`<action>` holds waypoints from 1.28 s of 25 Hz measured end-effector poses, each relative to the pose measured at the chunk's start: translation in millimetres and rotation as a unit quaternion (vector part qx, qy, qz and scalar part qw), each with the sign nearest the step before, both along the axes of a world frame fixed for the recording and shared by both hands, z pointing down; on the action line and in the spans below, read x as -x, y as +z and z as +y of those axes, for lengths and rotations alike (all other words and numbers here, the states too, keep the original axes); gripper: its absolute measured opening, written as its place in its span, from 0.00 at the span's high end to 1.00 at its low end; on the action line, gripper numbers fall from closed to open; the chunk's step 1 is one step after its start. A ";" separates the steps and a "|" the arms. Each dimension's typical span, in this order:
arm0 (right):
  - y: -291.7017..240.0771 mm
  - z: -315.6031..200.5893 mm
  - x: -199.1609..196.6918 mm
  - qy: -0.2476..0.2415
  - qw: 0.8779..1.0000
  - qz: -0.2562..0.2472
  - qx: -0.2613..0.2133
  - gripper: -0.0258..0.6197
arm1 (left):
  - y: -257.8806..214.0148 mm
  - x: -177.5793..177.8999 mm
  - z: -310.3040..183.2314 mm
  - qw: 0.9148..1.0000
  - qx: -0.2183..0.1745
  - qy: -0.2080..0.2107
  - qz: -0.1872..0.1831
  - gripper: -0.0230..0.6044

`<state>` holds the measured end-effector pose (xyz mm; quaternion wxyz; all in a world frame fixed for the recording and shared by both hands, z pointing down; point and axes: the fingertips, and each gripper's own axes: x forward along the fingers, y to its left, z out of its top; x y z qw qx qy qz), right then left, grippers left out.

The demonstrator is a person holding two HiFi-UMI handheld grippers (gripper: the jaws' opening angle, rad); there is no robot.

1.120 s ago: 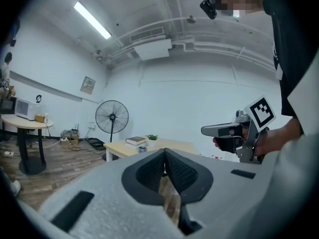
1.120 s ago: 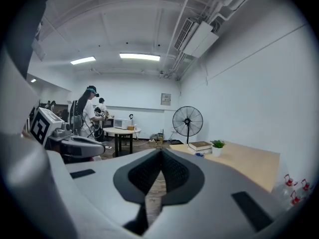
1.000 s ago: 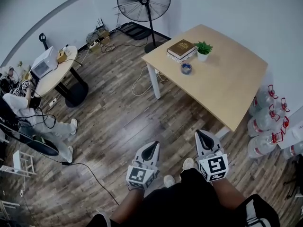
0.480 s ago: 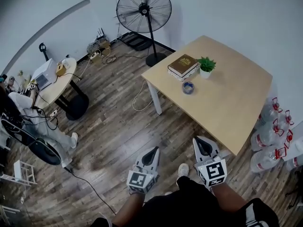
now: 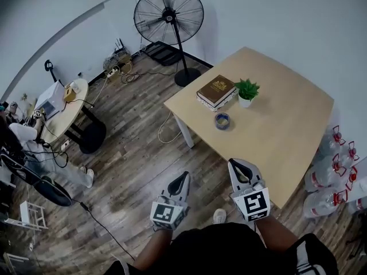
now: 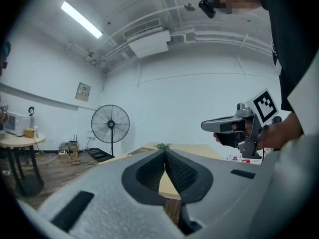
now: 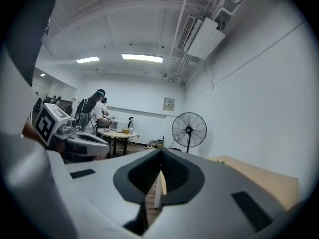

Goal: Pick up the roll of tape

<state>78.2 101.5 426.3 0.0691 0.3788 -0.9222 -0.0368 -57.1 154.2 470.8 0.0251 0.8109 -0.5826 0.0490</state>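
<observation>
Low over the wood-plank floor, by the bench's near edge: two grey plastic grippers, left tongs (image 5: 183, 175) and right tongs (image 5: 234, 163), both pressed together on nothing, each topped by one black-and-white square marker. Farther out, on the pale square wooden bench (image 5: 287, 130), well apart from both: one small blue-grey roll of tape (image 5: 222, 121), lying flat. Just beyond, one brown hardcover book (image 5: 217, 90), gold cover print unreadable, and one green potted plant (image 5: 246, 91). Behind, one black pedestal fan (image 5: 168, 15).
</observation>
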 end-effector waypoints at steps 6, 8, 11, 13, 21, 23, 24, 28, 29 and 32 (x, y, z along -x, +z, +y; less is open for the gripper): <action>-9.8 -35.2 1.7 -0.009 1.000 -0.004 -0.006 0.97 | -10.1 -5.1 -39.1 1.000 -0.002 0.005 0.010 0.96; -9.7 -47.2 1.5 -0.006 1.000 0.009 -0.014 0.97 | -10.5 -4.1 -52.3 1.000 0.003 0.006 0.015 0.96; -9.5 -66.9 5.2 0.002 1.000 0.015 -0.018 0.97 | -4.5 5.1 -72.3 1.000 0.008 0.009 0.018 0.96; -8.2 -83.3 10.0 0.007 1.000 0.011 -0.013 0.97 | -1.8 13.6 -89.8 1.000 0.007 0.009 0.024 0.96; -1.0 -156.4 46.1 0.034 0.999 0.018 0.000 0.97 | -3.1 49.0 -170.8 0.998 0.025 0.036 0.041 0.96; -1.8 -177.7 56.3 0.047 0.999 0.017 0.002 0.97 | -4.2 61.3 -191.9 0.997 0.021 0.047 0.052 0.96; -3.5 -188.6 61.5 0.055 0.998 0.012 0.005 0.97 | -3.1 69.5 -202.2 0.997 0.019 0.049 0.055 0.96; -4.7 -228.4 81.8 0.087 0.996 0.008 0.008 0.97 | -8.3 97.0 -243.5 0.996 0.014 0.070 0.050 0.96; -2.6 -238.2 85.0 0.099 0.995 0.009 0.007 0.97 | -10.5 102.9 -253.0 0.996 0.011 0.077 0.047 0.96; 3.2 -263.3 93.4 0.134 0.991 0.007 0.009 0.97 | -13.4 117.9 -278.1 0.995 0.005 0.096 0.037 0.96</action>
